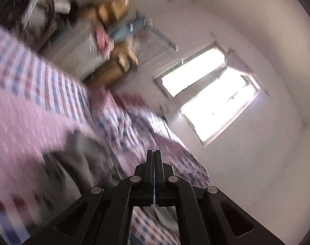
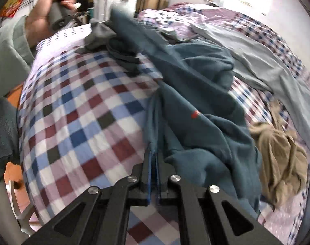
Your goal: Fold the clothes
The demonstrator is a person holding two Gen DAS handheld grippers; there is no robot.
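A dark teal garment with a small red mark lies stretched across the checked bed. My right gripper is shut on a bunched edge of it near the bed's front. The cloth runs taut up and away to the far left, where a person's hand holds the other gripper. In the blurred left wrist view my left gripper is shut, with a thin strip of fabric pinched between its fingers. It points over the bed toward the wall.
A pale grey garment lies at the right, a crumpled tan one at the near right, and a dark grey one at the far left. Cardboard boxes and a bright window stand beyond the bed.
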